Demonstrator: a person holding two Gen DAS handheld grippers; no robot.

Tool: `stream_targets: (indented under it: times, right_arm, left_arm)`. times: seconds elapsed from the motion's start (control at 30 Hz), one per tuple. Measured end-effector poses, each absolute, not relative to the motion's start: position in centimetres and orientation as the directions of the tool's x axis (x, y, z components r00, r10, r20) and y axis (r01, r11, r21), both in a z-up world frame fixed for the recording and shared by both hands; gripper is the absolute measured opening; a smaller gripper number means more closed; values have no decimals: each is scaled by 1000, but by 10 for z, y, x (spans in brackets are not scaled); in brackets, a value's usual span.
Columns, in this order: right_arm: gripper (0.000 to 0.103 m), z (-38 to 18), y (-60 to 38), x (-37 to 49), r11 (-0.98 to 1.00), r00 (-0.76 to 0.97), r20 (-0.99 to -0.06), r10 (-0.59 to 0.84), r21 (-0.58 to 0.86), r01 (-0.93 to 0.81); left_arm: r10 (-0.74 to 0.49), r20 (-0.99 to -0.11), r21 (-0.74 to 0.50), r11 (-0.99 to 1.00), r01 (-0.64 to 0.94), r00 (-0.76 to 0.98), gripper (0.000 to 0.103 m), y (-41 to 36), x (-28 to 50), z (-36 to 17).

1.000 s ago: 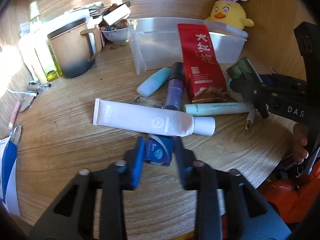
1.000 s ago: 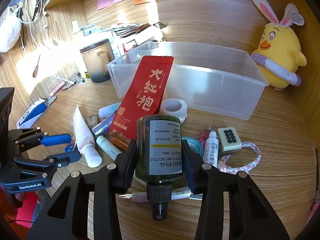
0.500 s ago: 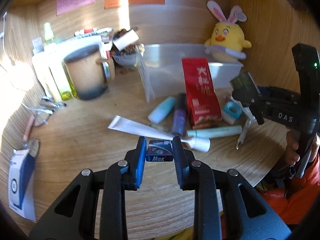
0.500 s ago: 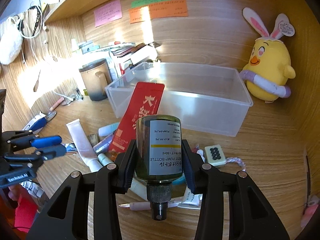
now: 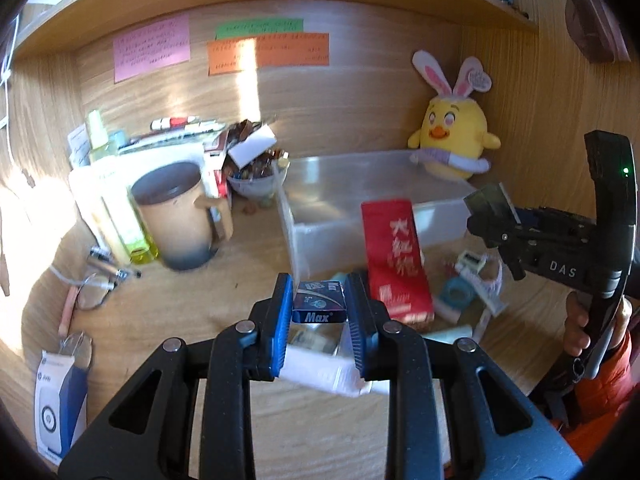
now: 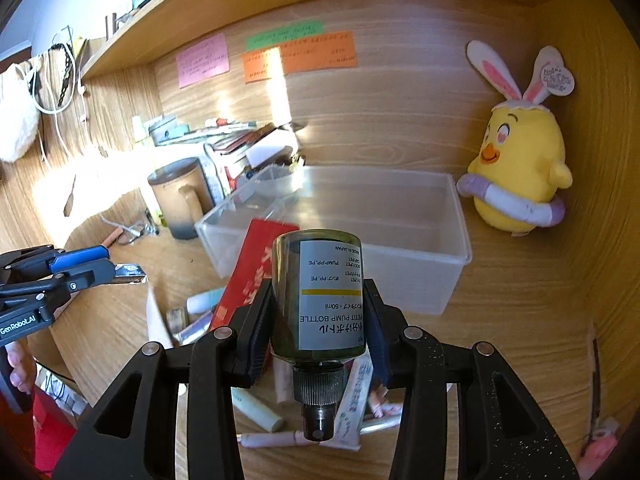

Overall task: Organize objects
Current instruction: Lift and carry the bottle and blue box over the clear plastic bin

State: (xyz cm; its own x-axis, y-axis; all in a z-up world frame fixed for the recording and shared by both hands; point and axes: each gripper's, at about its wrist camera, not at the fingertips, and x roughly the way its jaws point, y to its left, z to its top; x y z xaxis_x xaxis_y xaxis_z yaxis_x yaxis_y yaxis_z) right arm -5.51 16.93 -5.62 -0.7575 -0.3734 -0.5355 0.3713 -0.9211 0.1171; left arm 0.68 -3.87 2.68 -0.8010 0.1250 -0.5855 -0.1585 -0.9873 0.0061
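My left gripper is shut on a small dark blue "Max" box and holds it in the air above the desk, in front of the clear plastic bin. My right gripper is shut on a dark green pump bottle, held with its nozzle toward the camera, in front of the same bin. A red tea packet leans against the bin's front wall. A white tube lies below the left gripper.
A yellow chick plush stands right of the bin. A tan mug, bottles and a bowl of clutter stand at the back left. Small tubes, a tape roll and pens lie scattered on the desk. Glasses lie at the left.
My left gripper has lifted the Max box off the desk and risen. My right gripper has also risen with the bottle, toward the bin.
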Motion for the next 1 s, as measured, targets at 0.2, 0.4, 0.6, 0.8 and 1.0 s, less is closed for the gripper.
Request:
stream_targets:
  times: [0.2,0.4,0.6,0.8,1.0]
  right_arm:
    - [38,-42,174,-67,-927,-780,-513,-358,98,362]
    - [38,-29,176,-86,-932,-799,-493,-345,77,355]
    - [38,-19,177,-108,-938,-811,-491,-319,43,343]
    - [38,-11,178,-134,-940,-806,-509,-302,20,340]
    - [38,-12,175,-159,-940,-787,-543,-292,10,342]
  left_arm:
    - [151,-558,-15,-985,-172,-816,26,-29,-16,36]
    - [187,-538,-56,-981,-186,-822,26,-26,-44,44]
    - [178,-533,-50,-982,-180,-827,26,-23,-75,50]
    - [171,-547,-52,-984,-171,-820,26,-20,-105,47]
    - [167,-583,-55,-984,-167,-795,26,-14,-134,35]
